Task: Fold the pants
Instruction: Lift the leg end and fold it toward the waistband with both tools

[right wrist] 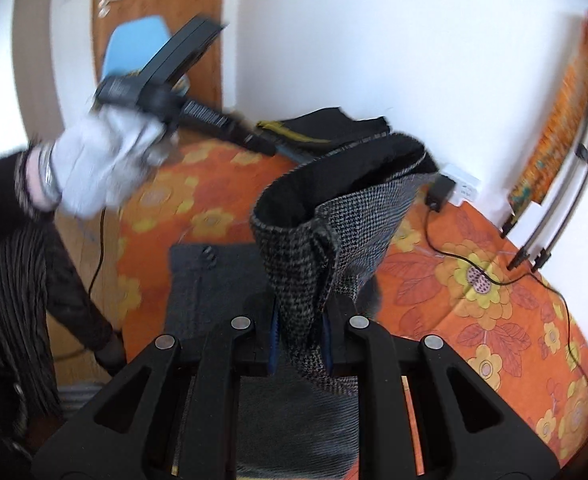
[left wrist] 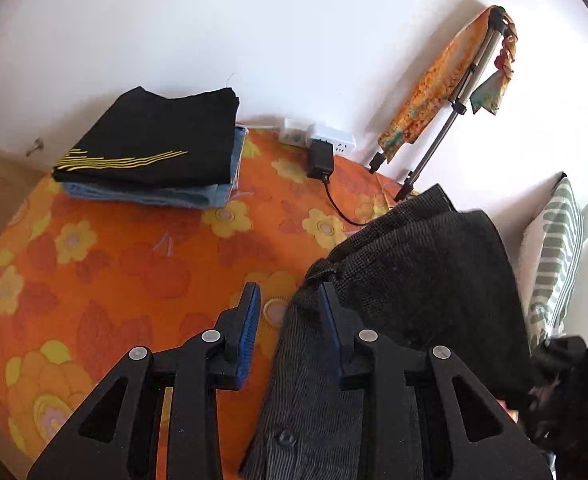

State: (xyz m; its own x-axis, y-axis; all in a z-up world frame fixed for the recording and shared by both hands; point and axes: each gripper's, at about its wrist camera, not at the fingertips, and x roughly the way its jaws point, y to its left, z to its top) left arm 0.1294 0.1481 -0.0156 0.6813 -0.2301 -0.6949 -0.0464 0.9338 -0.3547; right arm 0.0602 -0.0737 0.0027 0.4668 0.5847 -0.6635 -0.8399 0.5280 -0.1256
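Here, two claws, right claw (right wrist: 299, 338) pinching one tweed pants (right wrist: 334, 240), two folded garments (left wrist: 150, 152)

A plain white wall (left wrist: 294, 40) fills the upper frame in bright, even light. Below it spreads a bed covered in an orange flowered sheet (left wrist: 134, 264). In the right wrist view a wooden door (right wrist: 158, 8) stands at upper left, with light wooden floor (right wrist: 78, 248) beneath.

Bare orange flowered bed (left wrist: 114, 272) ahead lies open; folded clothes (left wrist: 150, 152), a charger cable (left wrist: 336, 204) and tripod (left wrist: 446, 120) crowd the far wall.
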